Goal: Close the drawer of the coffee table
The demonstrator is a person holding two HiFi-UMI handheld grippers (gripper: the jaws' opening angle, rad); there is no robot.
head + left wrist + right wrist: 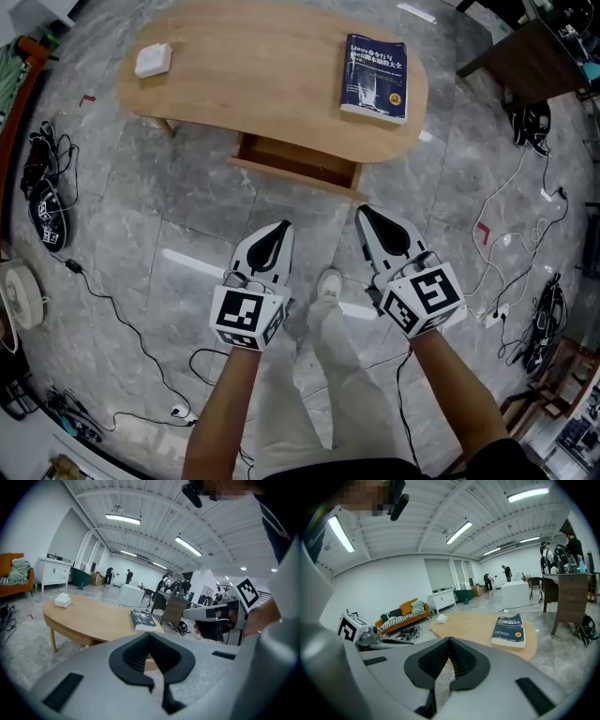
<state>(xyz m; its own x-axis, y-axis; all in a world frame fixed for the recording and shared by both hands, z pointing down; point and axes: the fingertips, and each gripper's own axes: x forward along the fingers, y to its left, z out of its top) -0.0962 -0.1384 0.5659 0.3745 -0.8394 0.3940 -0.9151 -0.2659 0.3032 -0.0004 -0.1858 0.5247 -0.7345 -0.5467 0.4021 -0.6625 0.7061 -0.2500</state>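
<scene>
Two sets of jaws pressed together, nothing held: left gripper (pixel 279 228), right gripper (pixel 366 214) side by side, near open drawer (pixel 298 159) under coffee table (pixel 253 75) (book (pixel 375 77) lying on top).

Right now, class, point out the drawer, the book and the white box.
drawer (pixel 298 156), head view, inner floor.
book (pixel 375 77), head view, cover's middle.
white box (pixel 153 60), head view, top face.
</scene>
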